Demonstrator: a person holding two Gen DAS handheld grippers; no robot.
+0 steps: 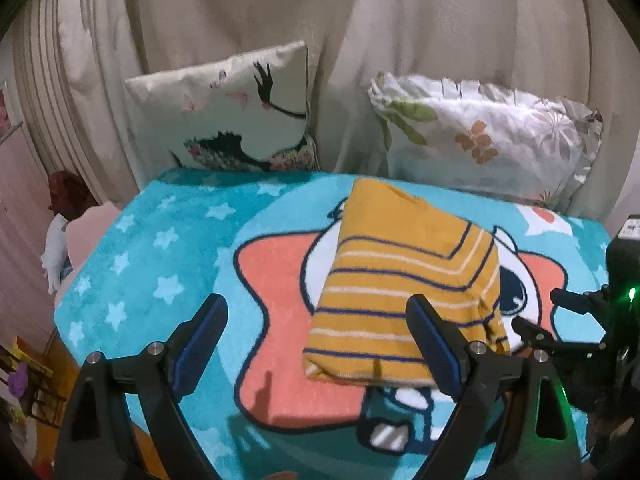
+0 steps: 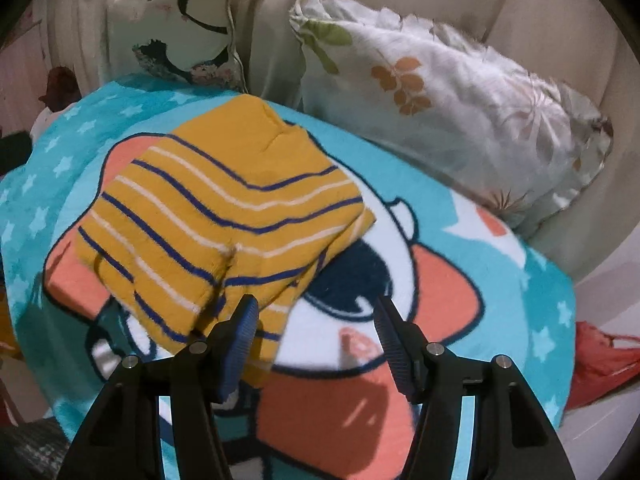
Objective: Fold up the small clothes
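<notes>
A mustard striped garment (image 1: 404, 300) lay folded on the cartoon blanket (image 1: 160, 264); left gripper (image 1: 316, 344) and right gripper (image 2: 316, 336) stood wide, empty. Next likely: setting it aside.

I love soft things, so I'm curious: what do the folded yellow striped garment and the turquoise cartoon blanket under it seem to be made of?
The folded yellow striped garment looks like matte cotton knit: soft rounded folds, stripes woven in, no shine. The turquoise cartoon blanket looks like plush fleece, probably synthetic: its printed outlines have fuzzy, blurred edges. Neither can be confirmed by sight alone.
</notes>
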